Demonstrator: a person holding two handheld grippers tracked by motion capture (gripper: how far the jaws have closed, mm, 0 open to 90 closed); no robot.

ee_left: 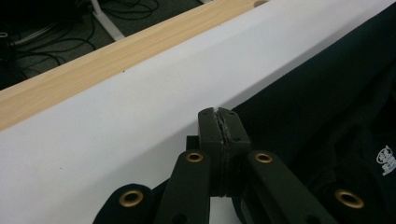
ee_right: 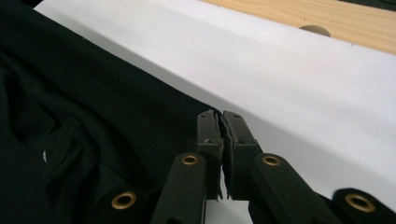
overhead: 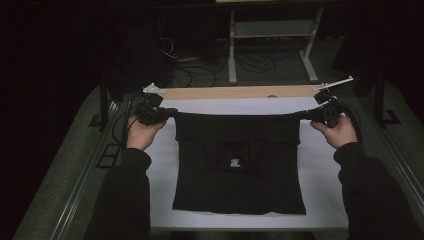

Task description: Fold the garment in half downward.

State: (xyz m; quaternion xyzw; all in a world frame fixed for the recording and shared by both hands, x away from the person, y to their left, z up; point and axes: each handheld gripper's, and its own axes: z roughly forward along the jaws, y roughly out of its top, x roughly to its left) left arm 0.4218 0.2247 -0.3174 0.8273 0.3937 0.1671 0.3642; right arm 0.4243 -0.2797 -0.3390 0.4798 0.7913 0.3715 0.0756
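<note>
Both grippers clamped on the black T-shirt [overhead: 239,165]: left gripper [overhead: 167,113], right gripper [overhead: 306,116] pinch its far corners. Edge is stretched taut between them, probably to fold it toward the person over the white table [overhead: 320,170].

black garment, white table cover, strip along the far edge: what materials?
Black garment: soft matte knit, likely cotton jersey; it drapes and creases between the left gripper and right gripper. White cover: smooth, matte, seamless; paper or laminate, can't tell. Far strip: pale wood, grain visible; possibly veneer.

Dim, grainy high view with black surroundings; brighter, soft-focus gripper views.
</note>
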